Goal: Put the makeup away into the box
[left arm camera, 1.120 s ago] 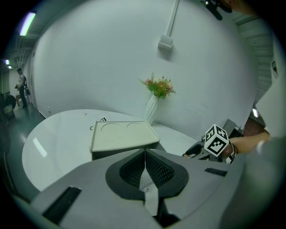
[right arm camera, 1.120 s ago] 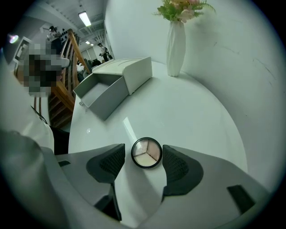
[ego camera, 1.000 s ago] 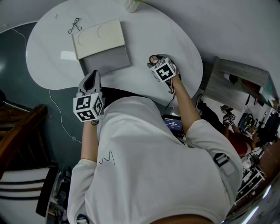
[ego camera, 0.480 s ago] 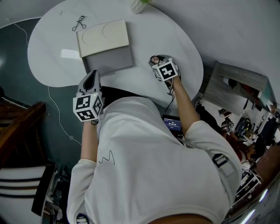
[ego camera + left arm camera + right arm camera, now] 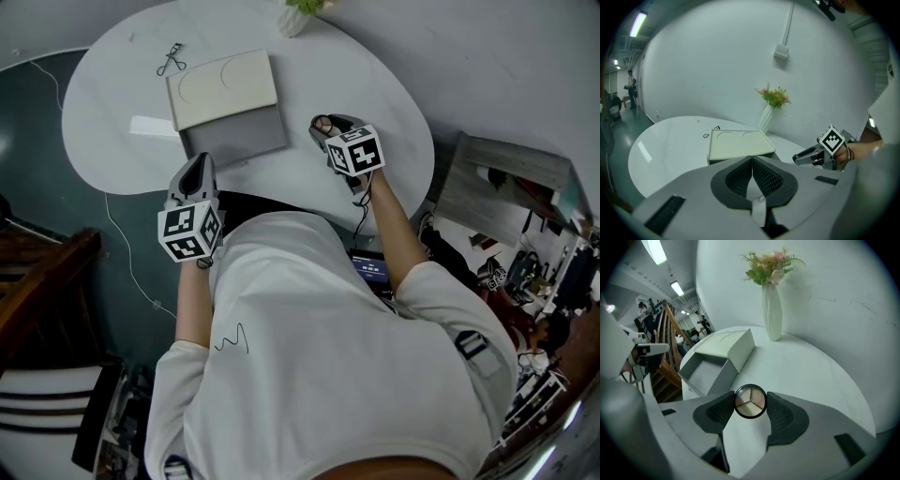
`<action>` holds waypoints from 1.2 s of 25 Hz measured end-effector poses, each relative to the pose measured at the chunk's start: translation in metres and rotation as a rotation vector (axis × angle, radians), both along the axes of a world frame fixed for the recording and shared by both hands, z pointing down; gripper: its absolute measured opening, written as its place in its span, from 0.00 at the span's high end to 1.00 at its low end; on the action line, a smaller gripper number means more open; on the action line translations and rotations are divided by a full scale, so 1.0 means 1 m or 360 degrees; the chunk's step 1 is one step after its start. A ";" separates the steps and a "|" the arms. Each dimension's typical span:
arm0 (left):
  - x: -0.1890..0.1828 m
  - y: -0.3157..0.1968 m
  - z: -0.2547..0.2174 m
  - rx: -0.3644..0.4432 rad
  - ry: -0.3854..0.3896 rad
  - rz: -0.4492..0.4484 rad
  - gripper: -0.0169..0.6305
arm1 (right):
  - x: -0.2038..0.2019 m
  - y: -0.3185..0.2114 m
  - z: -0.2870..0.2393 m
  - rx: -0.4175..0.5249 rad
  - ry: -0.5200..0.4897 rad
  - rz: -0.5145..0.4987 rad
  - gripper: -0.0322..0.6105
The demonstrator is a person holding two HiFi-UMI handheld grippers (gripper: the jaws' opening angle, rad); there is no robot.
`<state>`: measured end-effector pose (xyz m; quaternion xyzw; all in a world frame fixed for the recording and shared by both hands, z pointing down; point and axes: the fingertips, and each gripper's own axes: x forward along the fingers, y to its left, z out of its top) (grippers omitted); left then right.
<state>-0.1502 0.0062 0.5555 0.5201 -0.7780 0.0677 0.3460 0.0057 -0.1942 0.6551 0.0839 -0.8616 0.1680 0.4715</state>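
My right gripper (image 5: 750,405) is shut on a round black compact (image 5: 750,401) with three powder shades, held clear of the white table (image 5: 811,371). From above, the compact (image 5: 324,124) shows at the tips of the right gripper (image 5: 328,129), right of the box. The box (image 5: 234,131) is a grey open tray with its cream lid (image 5: 223,89) slid back. In the right gripper view the tray (image 5: 705,369) lies ahead and to the left. My left gripper (image 5: 195,171) hovers at the table's near edge, shut and empty (image 5: 752,161), facing the box (image 5: 738,143).
A black eyelash curler (image 5: 171,59) lies on the table beyond the box's far left corner. A white vase with flowers (image 5: 772,310) stands at the far edge by the wall. The table's rim (image 5: 112,187) drops to a dark floor at left; a wooden staircase is there.
The right gripper has risen off the table with the compact between its pads and shifted a little toward the box. The left gripper stays put.
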 end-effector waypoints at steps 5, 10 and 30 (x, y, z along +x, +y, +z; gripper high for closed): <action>-0.002 0.006 0.000 0.0005 0.0002 -0.0023 0.94 | -0.025 0.008 -0.027 -0.0051 -0.0149 0.0000 0.62; -0.008 0.018 -0.001 0.0008 0.0000 -0.0070 0.94 | -0.049 0.022 -0.050 -0.0079 -0.0243 -0.0061 0.62; -0.043 0.075 0.006 0.0017 0.0030 -0.0299 0.94 | -0.137 0.103 -0.095 -0.0370 -0.0396 -0.0275 0.62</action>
